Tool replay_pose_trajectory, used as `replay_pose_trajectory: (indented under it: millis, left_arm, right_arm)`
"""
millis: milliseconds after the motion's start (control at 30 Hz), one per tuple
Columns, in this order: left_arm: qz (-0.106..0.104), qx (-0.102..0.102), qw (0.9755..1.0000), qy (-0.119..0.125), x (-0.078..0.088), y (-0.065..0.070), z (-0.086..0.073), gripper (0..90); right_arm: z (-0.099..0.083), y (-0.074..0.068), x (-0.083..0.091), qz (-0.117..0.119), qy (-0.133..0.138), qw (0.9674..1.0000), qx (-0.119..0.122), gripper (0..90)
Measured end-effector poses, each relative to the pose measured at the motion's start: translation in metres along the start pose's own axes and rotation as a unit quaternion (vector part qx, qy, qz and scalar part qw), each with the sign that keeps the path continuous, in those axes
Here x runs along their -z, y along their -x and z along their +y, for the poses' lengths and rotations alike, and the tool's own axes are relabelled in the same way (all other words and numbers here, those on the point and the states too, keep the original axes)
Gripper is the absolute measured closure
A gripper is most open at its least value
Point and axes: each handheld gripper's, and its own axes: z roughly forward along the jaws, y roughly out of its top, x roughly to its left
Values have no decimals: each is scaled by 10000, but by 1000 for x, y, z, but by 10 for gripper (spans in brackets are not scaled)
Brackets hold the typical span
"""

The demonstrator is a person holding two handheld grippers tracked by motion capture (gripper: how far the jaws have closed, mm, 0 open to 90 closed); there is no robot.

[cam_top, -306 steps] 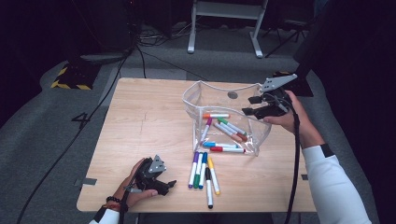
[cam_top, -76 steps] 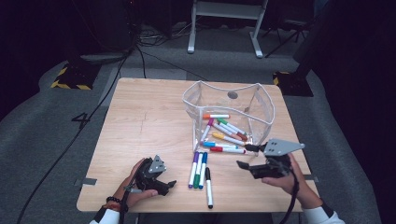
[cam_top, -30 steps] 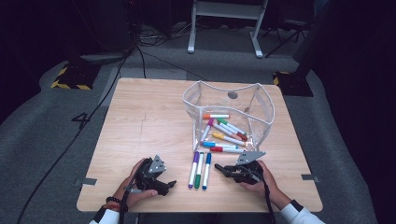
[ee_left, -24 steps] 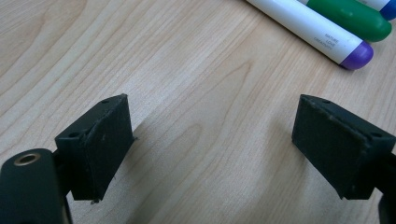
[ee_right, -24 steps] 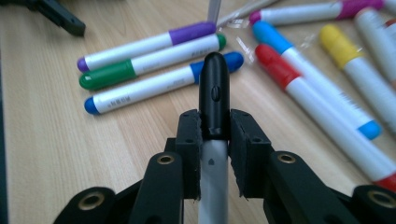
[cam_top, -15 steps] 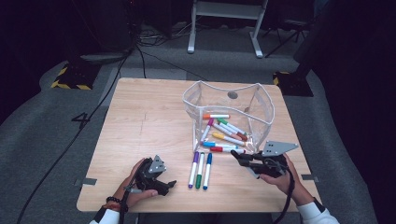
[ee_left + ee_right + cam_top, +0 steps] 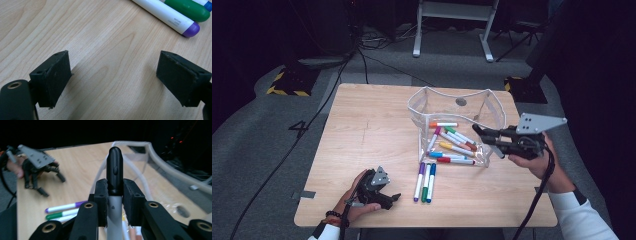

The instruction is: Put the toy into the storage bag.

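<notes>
Black-capped marker [image 7: 114,172] is clamped between the pads of the right gripper [image 7: 115,192], black cap sticking out past the fingertips, grey-white barrel running back between the jaws. In the high view the right gripper [image 7: 488,137] is held up in the air at the right side of the clear bin [image 7: 499,107], pointing left toward it, the marker visible as a short dark-and-pale stick at its tips. Right hand [image 7: 537,157] wraps the gripper body, grey three-cornered plate on top, cable trailing down the white sleeve.

Clear bin is a soft transparent tub standing on the desk [image 7: 362,125] right of centre, open front facing the person. Inside lie several markers [image 7: 452,142] in a loose pile: orange, purple, green, yellow, red and blue caps. Some reach the bin's front edge.

Just in front of the bin, three markers lie side by side on the desk: purple-capped [image 7: 419,180], green [image 7: 426,181], blue [image 7: 431,177], roughly parallel and touching or nearly so.

Left gripper [image 7: 394,197] rests on the desk near the front-left edge, left hand [image 7: 354,200] around it, well apart from the bin. Its jaws stand apart with only bare wood between the pads [image 7: 56,75], gripping nothing. The purple-capped marker [image 7: 172,18] and the green one [image 7: 190,8] lie just beyond its tips, not touching.

Dark floor, cables and a white stand frame lie behind the desk.
</notes>
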Motion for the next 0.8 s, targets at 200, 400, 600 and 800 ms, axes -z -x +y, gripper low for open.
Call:
replay_pose_trajectory:
  millis: [200, 400, 600, 800]
  left_arm:
    - [0, 0, 10000, 0, 0, 0, 0, 125]
    - [-1, 1, 10000, 0, 0, 0, 0, 126]
    - [0, 0, 10000, 1, 0, 0, 0, 126]
    - [0, -1, 10000, 1, 0, 0, 0, 126]
  right_arm:
    - [31, 23, 1, -223, 155, 9996, 18, 750]
    - [51, 45, -14, -294, 18, 9996, 16, 750]
    - [52, 67, -46, -307, -458, 9985, 57, 750]
    - [42, 85, -73, -213, -909, 9956, 30, 750]
